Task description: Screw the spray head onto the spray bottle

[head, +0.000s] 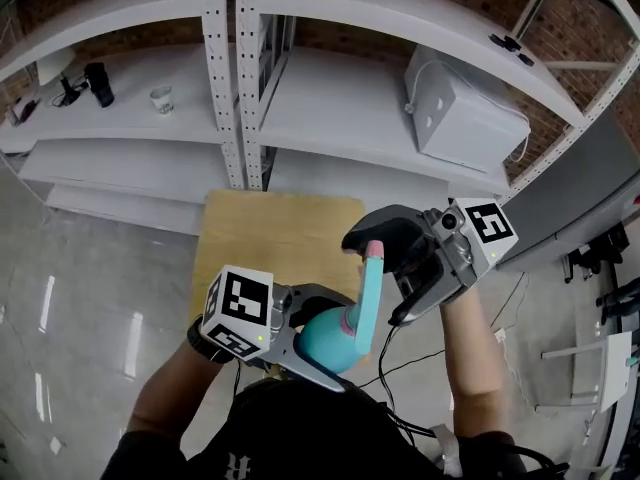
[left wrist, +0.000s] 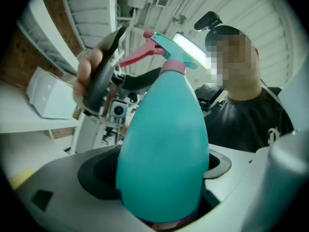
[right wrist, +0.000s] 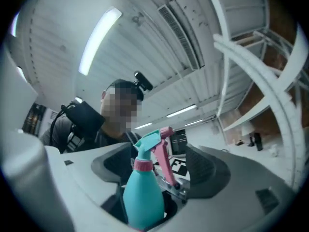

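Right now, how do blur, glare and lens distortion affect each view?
Head view: sharp, evenly lit; fisheye bows the shelf posts, glare streaks on the floor. Left gripper view: the bottle looms soft and close, a lamp blown out behind it. Right gripper view: dark vignetted corners, bright ceiling tube.

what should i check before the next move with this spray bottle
1. Left gripper gripping the spray bottle: ok, its pads hold the teal body.
2. Spray head on the neck: ok, the pink collar sits on the bottle.
3. Collar fully tightened: cannot tell.
4. Right gripper let go: ok, jaws apart, pads off the head.
5. Pink trigger free of the right pads: ok, it hangs between them untouched.
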### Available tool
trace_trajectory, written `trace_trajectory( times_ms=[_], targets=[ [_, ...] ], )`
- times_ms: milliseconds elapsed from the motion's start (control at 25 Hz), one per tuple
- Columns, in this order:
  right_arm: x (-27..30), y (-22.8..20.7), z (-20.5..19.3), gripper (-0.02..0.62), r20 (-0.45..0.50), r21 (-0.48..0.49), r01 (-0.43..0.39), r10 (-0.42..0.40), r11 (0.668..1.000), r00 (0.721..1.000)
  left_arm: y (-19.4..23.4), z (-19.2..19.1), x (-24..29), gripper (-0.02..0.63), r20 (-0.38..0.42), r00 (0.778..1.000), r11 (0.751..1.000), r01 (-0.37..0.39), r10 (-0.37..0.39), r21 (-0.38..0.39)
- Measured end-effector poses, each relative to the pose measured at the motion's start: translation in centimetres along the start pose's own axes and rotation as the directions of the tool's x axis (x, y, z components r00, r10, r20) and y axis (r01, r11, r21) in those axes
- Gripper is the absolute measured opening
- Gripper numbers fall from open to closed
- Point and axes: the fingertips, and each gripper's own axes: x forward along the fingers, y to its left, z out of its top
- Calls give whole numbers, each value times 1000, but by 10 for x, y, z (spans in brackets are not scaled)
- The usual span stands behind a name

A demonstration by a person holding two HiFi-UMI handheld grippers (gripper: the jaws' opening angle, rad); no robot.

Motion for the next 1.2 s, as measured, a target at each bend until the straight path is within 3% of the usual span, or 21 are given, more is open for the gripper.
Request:
trace_trajectory(
  times_ms=[80,200,240,360,440,520,600,680,720,760,800,920,960,1000,1040,1080,1120,1200],
  targets=[
    [23,12,-2,330,-53,-38,-107,105,993,993,-11,-2,9,463,2,996,996,89,-89,-29],
    [38,19,-5,319,-112,-84,-151,141,985,984,-13,-3,8,463,44,990,988,133,-130,-73],
    [38,17,-5,243,-120,-89,-131,120,987,985,-10,-3,4,463,60,991,989,126,-121,-82],
    [30,-4,-6,118,-113,-54,3,-9,999,994,6,-3,-11,463,104,994,992,51,-39,-112],
    [22,-23,-8,105,-117,-27,127,-130,991,985,24,-2,-23,463,120,991,990,-48,64,-129],
    [13,-43,-11,98,-127,-21,277,-277,961,952,45,-4,-35,463,123,974,974,-173,191,-145],
    [1,-63,-16,94,-133,-14,441,-438,898,889,67,-8,-49,463,111,936,934,-315,335,-167],
    [-12,-82,-23,89,-139,7,592,-585,806,799,90,-14,-64,463,75,872,866,-466,484,-180],
    [-19,-91,-27,87,-142,20,658,-650,753,747,101,-19,-72,463,46,826,818,-547,562,-178],
    [-26,-99,-31,86,-145,32,718,-707,696,692,113,-23,-81,463,13,767,757,-632,642,-165],
    [-34,-106,-35,86,-147,47,771,-759,636,635,124,-28,-91,463,-22,694,685,-715,720,-140],
    [-55,-121,-49,86,-142,121,884,-874,451,465,152,-43,-122,463,-94,432,433,-901,897,-6],
    [-58,-124,-53,86,-139,140,904,-896,403,421,157,-46,-129,463,-101,373,377,-926,922,27],
    [-60,-126,-55,86,-136,144,916,-910,374,393,161,-49,-131,463,-101,353,358,-933,930,34],
    [-58,-126,-56,86,-132,136,920,-914,367,384,162,-50,-130,463,-96,370,374,-927,924,17],
    [-55,-125,-55,86,-127,126,915,-909,382,397,162,-49,-125,463,-84,412,412,-911,907,-9],
    [-50,-121,-52,87,-121,117,902,-896,415,427,159,-47,-120,463,-68,463,462,-886,884,-34],
    [-42,-108,-41,100,-106,105,857,-851,504,514,151,-39,-109,463,-27,566,563,-823,824,-74]
  ],
)
